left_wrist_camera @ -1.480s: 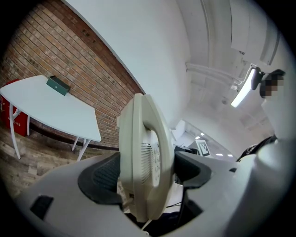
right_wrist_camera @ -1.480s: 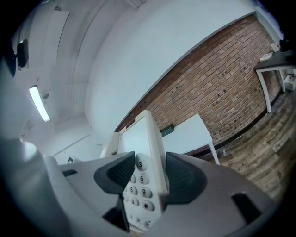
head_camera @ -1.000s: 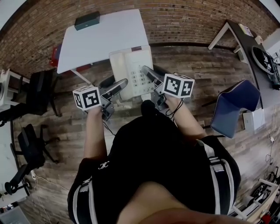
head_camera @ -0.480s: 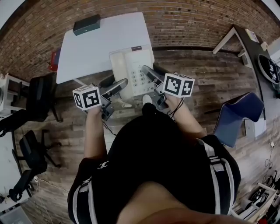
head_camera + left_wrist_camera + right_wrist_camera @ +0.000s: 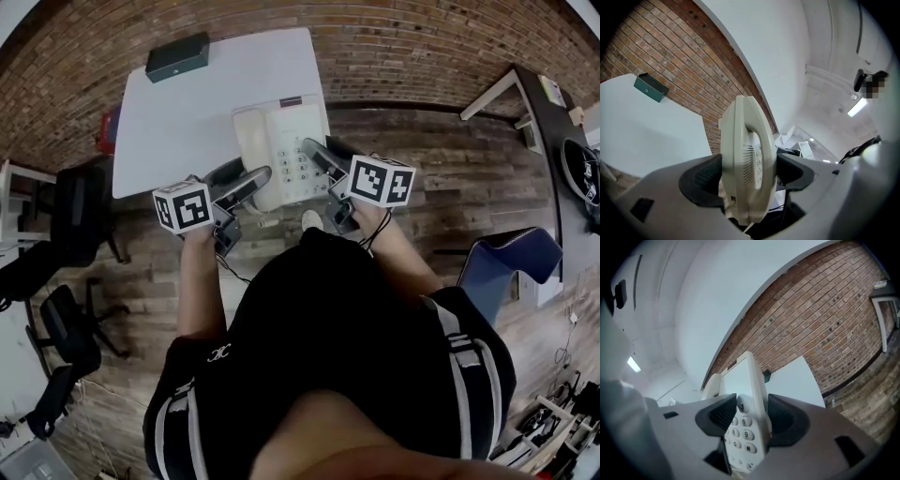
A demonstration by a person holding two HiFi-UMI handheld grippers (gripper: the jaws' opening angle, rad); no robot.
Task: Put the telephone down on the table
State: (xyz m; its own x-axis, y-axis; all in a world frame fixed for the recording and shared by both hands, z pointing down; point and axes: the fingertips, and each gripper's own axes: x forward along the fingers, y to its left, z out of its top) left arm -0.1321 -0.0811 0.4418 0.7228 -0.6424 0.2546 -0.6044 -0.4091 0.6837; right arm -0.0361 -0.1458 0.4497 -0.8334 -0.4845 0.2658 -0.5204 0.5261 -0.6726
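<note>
Telephone (image 5: 281, 150) hung over the table's (image 5: 187, 112) near right corner, part of it jutting past the table's near edge. It was held up off the tabletop. My left gripper (image 5: 242, 178) was clamped on the handset side, with the pale casing squeezed edge-on between its dark pads. My right gripper (image 5: 323, 155) was closed on the keypad side, the number buttons showing just by its jaws. A green box (image 5: 176, 56) lay at the table's far left corner, well apart from the telephone.
</note>
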